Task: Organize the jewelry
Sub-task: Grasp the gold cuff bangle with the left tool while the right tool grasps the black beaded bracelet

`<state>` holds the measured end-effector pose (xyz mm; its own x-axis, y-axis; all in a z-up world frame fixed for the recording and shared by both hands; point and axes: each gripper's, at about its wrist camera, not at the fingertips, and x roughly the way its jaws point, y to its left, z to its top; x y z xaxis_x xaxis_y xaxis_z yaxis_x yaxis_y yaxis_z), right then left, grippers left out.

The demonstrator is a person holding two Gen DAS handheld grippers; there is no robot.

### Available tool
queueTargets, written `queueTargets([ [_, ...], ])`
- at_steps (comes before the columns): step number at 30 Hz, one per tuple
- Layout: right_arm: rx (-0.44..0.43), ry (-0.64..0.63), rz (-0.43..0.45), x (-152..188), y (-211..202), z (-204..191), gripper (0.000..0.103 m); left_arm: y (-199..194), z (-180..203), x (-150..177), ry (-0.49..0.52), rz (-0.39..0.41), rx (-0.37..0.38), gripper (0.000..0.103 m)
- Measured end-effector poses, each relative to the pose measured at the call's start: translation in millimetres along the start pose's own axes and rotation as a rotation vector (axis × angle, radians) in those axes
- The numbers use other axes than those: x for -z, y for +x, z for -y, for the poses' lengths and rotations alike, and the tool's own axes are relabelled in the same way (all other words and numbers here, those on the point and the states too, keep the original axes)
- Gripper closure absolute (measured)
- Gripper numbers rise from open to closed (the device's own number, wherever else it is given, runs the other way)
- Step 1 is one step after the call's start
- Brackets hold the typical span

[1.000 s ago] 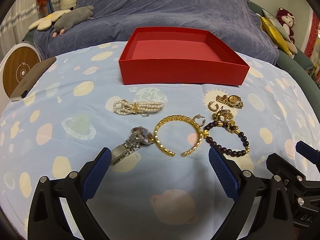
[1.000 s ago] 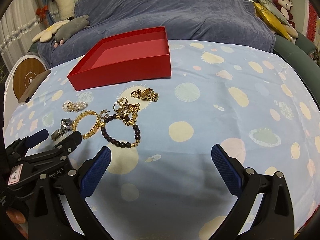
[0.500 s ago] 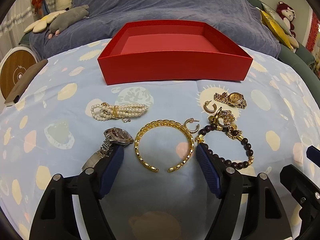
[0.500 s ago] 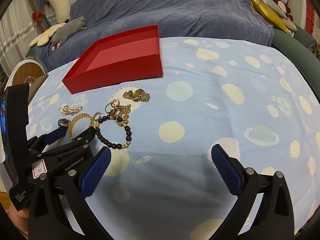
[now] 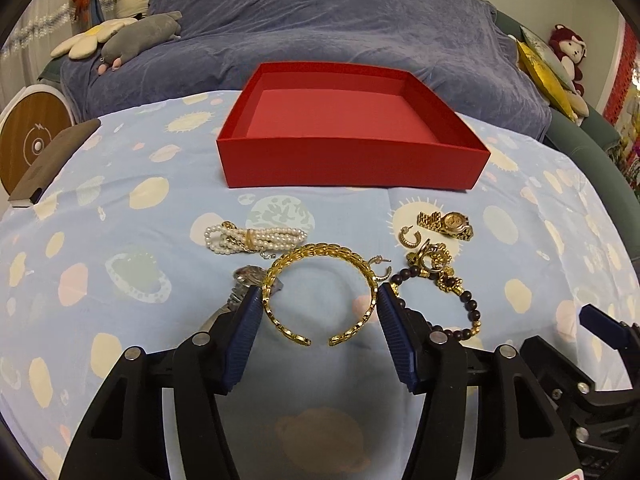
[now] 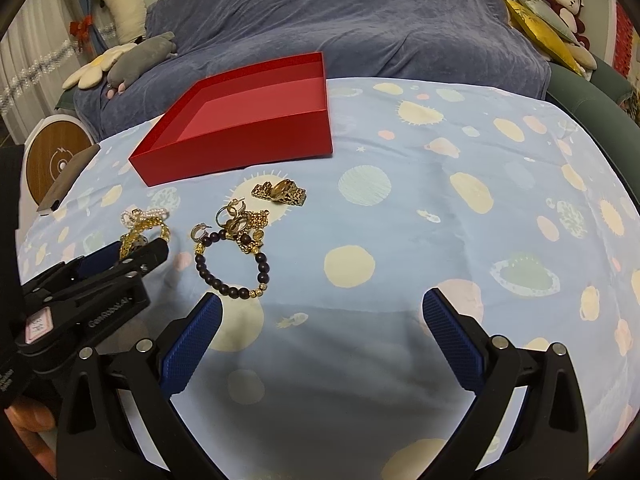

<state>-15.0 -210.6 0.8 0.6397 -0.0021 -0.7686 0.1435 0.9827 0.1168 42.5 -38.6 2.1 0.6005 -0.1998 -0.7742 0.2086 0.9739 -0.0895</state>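
Observation:
A gold cuff bracelet (image 5: 320, 256) lies between the blue pads of my left gripper (image 5: 318, 300). The jaws are closing, and both pads touch its sides. Just left of the cuff, a silver watch (image 5: 248, 274) is partly hidden behind the left finger. A pearl bracelet (image 5: 256, 238) lies beyond it. To the right are a dark bead bracelet (image 5: 468, 304), gold earrings (image 5: 410, 236) and a gold watch (image 5: 448, 224). The empty red box (image 5: 352, 164) stands behind them. My right gripper (image 6: 322, 316) hovers open over bare cloth, right of the bead bracelet (image 6: 232, 276).
The table wears a light blue cloth (image 6: 440, 208) with planet prints. A brown flat case (image 5: 52, 160) lies at its left edge beside a round white and wood device (image 5: 32, 140). A blue-covered sofa (image 5: 340, 20) with plush toys (image 5: 136, 36) stands behind.
My left gripper's jaws narrowed from wide open until the pads reached the gold cuff. It advanced towards the jewellery, and the cuff now overlaps the silver watch. The right gripper stayed open.

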Motion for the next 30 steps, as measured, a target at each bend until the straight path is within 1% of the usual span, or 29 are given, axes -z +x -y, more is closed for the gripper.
queueTargets([
  [5,-0.017,-0.012,-0.002,-2.5,2.9,-3.8,0.005,-21.2,-19.0,-2.4,-0.045,0.012,0.035,0.047],
  [14,-0.042,-0.059,-0.012,-11.3,14.8,-17.3,0.006,-31.1,-50.0,1.2,-0.079,0.015,-0.001,0.047],
  [16,-0.058,-0.058,-0.024,-12.4,18.2,-18.9,0.009,-31.7,-55.8,1.8,-0.087,0.014,-0.006,0.047],
  [18,-0.076,-0.063,-0.043,-12.0,22.7,-22.0,0.022,-32.2,-61.6,3.0,-0.094,0.012,-0.011,0.047],
  [19,-0.082,-0.069,-0.052,-11.7,25.3,-24.3,0.024,-32.5,-64.0,3.7,-0.096,0.012,-0.013,0.047],
  [21,-0.090,-0.084,-0.067,-11.1,30.6,-28.6,0.036,-32.8,-67.6,5.8,-0.097,0.010,-0.016,0.047],
  [22,-0.093,-0.092,-0.072,-11.2,33.2,-30.7,0.038,-33.0,-68.7,6.7,-0.097,0.010,-0.018,0.047],
  [23,-0.096,-0.099,-0.079,-11.8,35.9,-32.3,0.043,-33.3,-69.3,7.6,-0.097,0.009,-0.018,0.047],
  [26,-0.097,-0.106,-0.087,-14.7,42.9,-34.3,0.050,-33.7,-72.0,9.6,-0.097,0.006,-0.014,0.047],
  [28,-0.102,-0.104,-0.098,-15.6,47.9,-33.4,0.057,-34.4,-73.5,10.2,-0.100,0.004,-0.010,0.047],
  [29,-0.101,-0.107,-0.103,-15.4,49.6,-33.6,0.063,-34.8,-74.2,10.4,-0.102,0.004,-0.008,0.047],
  [30,-0.095,-0.118,-0.095,-14.9,49.5,-34.5,0.064,-35.4,-74.9,10.5,-0.104,0.005,-0.006,0.047],
])
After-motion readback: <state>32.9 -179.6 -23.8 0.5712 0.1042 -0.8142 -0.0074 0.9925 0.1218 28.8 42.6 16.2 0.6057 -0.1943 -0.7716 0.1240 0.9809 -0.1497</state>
